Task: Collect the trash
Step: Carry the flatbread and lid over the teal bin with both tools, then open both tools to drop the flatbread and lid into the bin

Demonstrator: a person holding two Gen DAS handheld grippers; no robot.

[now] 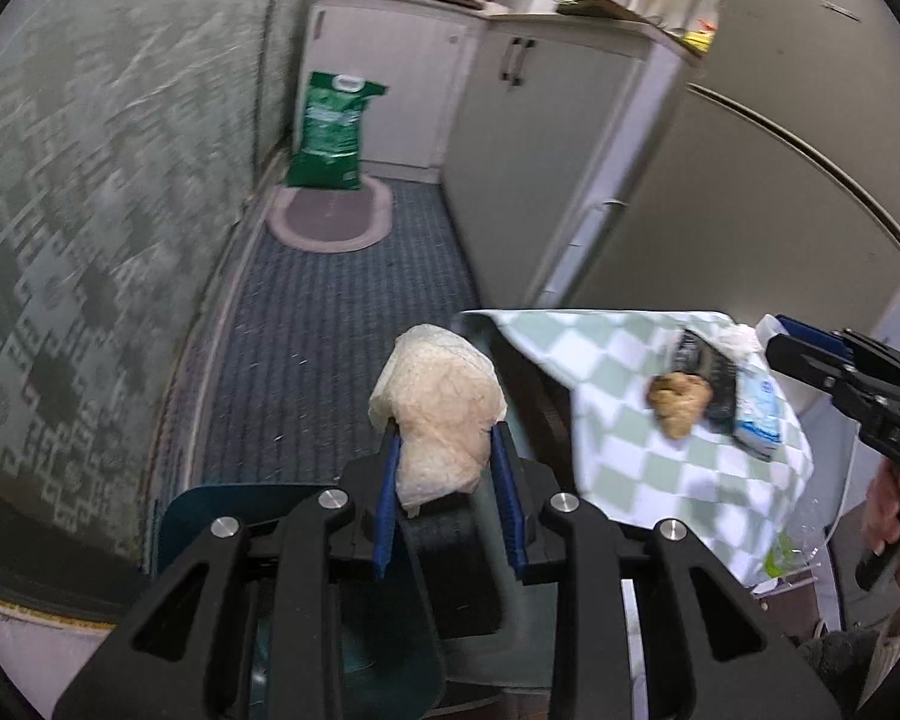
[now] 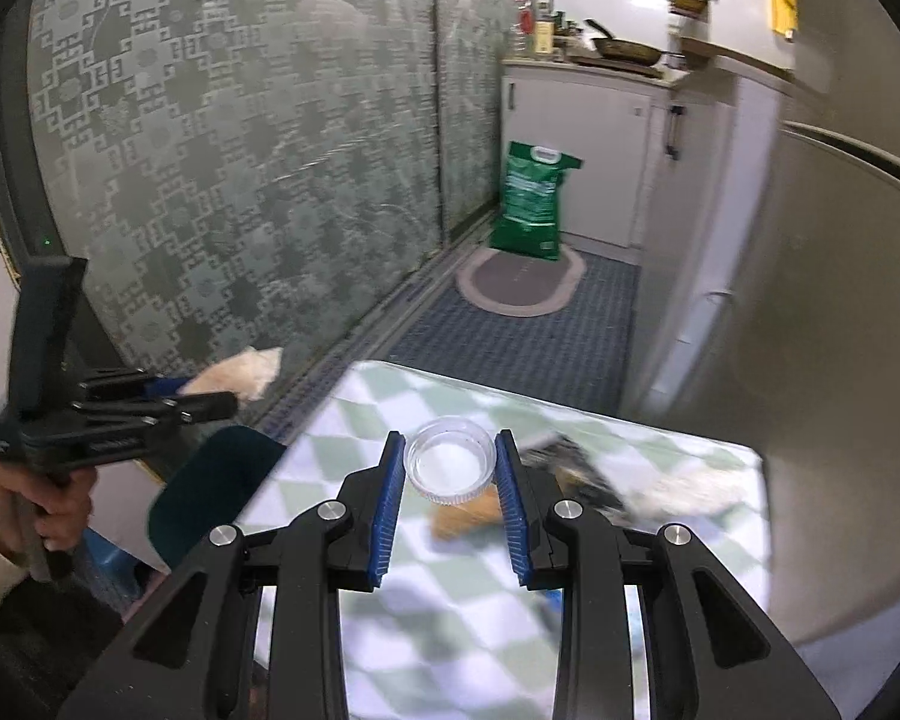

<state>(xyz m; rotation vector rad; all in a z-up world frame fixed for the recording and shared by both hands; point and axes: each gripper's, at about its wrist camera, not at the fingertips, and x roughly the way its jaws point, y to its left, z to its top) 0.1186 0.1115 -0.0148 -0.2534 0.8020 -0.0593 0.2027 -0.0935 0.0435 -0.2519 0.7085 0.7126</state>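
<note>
My left gripper (image 1: 447, 450) is shut on a crumpled beige paper wad (image 1: 438, 405), held left of the table above a dark teal bin (image 1: 222, 516). In the right wrist view the left gripper (image 2: 228, 399) with the wad (image 2: 240, 375) is at the left, off the table. My right gripper (image 2: 450, 462) is shut on a clear plastic cup (image 2: 450, 459), held above the green-checked tablecloth (image 2: 402, 600). On the cloth lie a brown food scrap (image 1: 678, 399), a dark wrapper (image 1: 711, 372), a white tissue (image 2: 690, 492) and a blue-white pack (image 1: 759, 411).
A patterned green wall (image 2: 210, 150) runs along the left. A green sack (image 2: 531, 204) stands on an oval mat (image 2: 519, 285) at the far end by white cabinets (image 1: 546, 138). A grey fridge (image 1: 750, 180) stands behind the table. The teal bin also shows in the right wrist view (image 2: 210, 480).
</note>
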